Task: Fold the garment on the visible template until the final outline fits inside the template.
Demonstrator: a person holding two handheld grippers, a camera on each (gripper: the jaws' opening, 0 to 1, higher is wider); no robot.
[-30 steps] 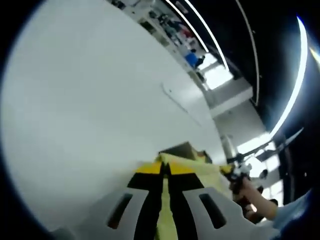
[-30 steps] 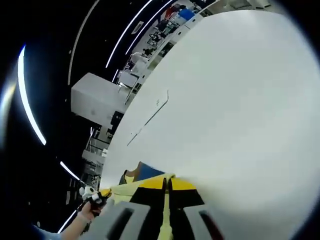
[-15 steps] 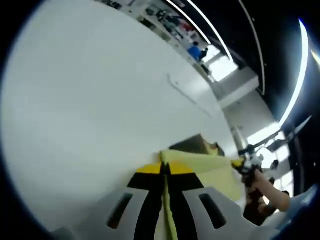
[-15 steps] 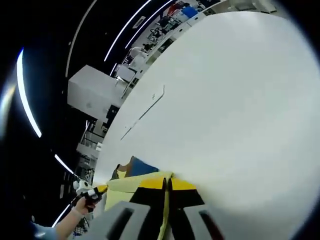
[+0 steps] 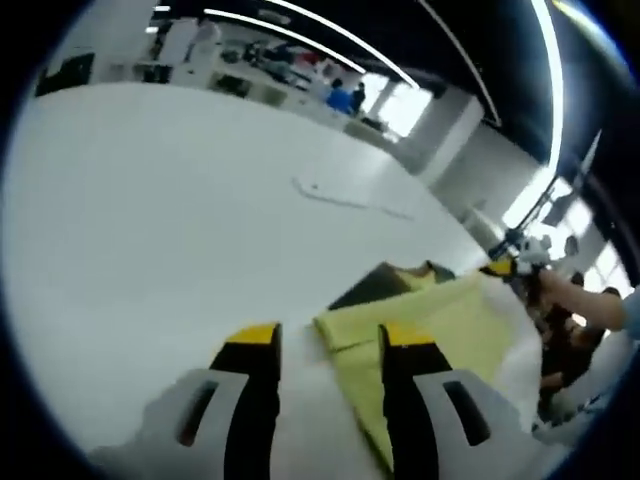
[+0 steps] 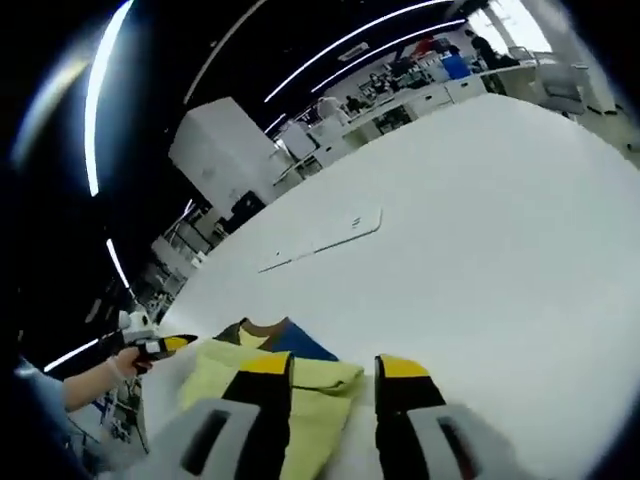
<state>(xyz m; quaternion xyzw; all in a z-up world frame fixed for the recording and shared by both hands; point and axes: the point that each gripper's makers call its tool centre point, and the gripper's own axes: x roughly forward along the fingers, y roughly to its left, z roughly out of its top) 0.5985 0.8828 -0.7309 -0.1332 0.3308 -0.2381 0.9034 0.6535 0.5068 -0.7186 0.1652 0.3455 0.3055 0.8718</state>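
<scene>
The yellow garment [image 5: 440, 325] lies partly folded on the white table [image 5: 150, 230], its edge between the spread, empty jaws of the left gripper [image 5: 325, 345] and of the right gripper [image 6: 335, 375]. It looks light, soft and floppy, best pinched at a corner or folded edge. Beyond the smooth table stretches a dim hall with ceiling light strips [image 6: 330, 50].

Left gripper view sits low and close over the white surface [image 5: 150, 230], looking forward across it, tilted. Right gripper view does likewise from the opposite side. Both share the yellow garment [image 5: 440, 325] [image 6: 300, 395], the surface and the far template outline [image 5: 345, 198] [image 6: 320, 243].
</scene>
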